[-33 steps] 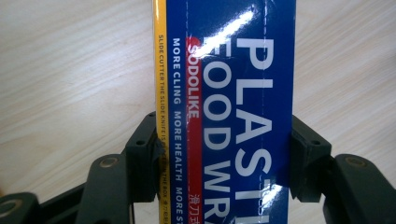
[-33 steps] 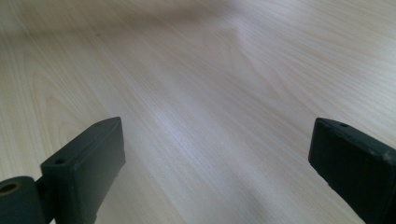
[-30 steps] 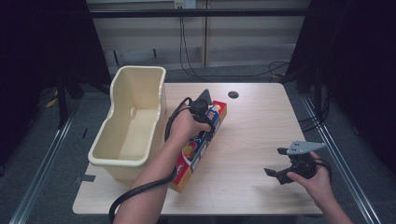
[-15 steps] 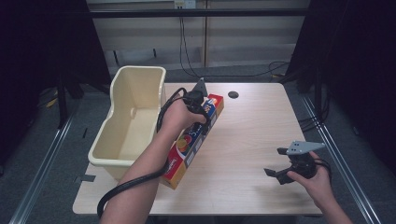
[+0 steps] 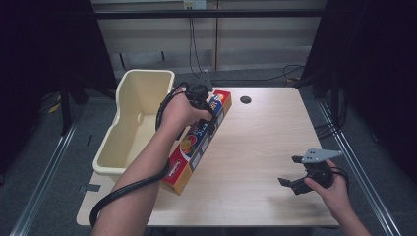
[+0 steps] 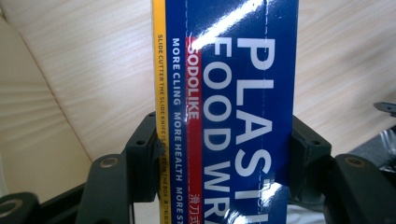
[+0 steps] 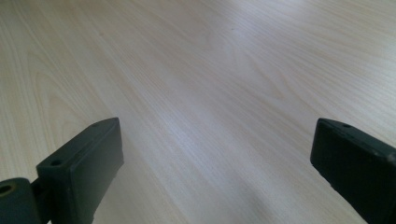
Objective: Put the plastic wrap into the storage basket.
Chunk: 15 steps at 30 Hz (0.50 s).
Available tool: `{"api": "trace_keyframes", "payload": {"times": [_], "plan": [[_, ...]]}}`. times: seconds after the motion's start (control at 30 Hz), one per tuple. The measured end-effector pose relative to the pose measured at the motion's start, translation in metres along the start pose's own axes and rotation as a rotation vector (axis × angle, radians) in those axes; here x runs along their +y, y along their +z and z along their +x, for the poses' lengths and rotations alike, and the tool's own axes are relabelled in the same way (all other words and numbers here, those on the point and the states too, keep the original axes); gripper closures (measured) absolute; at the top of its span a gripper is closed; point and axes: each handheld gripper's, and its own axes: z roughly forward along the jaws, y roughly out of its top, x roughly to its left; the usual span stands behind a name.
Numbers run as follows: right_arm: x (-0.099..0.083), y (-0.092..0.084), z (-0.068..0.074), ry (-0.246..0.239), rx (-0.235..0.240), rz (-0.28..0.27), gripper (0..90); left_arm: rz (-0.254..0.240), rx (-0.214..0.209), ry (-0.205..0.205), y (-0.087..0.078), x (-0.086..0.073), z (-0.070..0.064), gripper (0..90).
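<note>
Gripping the plastic wrap box (image 5: pixel 199 140) across its width, the left gripper (image 5: pixel 199 96) has its fingers (image 6: pixel 142 161) clamped on both long sides, so the grasp is made. One end of the box looks tilted up off the table (image 5: pixel 255 147) beside the cream bin (image 5: pixel 137 105), into which it probably goes; carrying it over and releasing are left. The right gripper (image 5: pixel 295 172) rests near the table's right edge, fingers apart and empty.

A cream bin (image 5: pixel 140 118) touches the wooden table (image 5: pixel 255 147).
</note>
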Motion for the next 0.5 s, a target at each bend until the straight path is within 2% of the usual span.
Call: {"api": "trace_keyframes", "payload": {"times": [0.17,0.23,0.27,0.5], "plan": [[0.000,0.000,0.000,-0.001,0.005,0.004,2.4,-0.006,0.008,-0.022,-0.015,0.000,0.000,40.5],[0.000,0.001,0.000,-0.001,0.009,0.002,2.4,0.000,0.009,-0.016,-0.018,0.000,0.001,40.5],[0.000,0.000,0.000,-0.002,0.003,0.002,2.4,-0.004,0.007,-0.029,-0.023,0.000,0.001,40.5],[0.000,0.000,0.000,-0.001,0.006,0.001,2.4,-0.003,0.026,-0.051,-0.035,-0.001,0.004,40.6]]}}
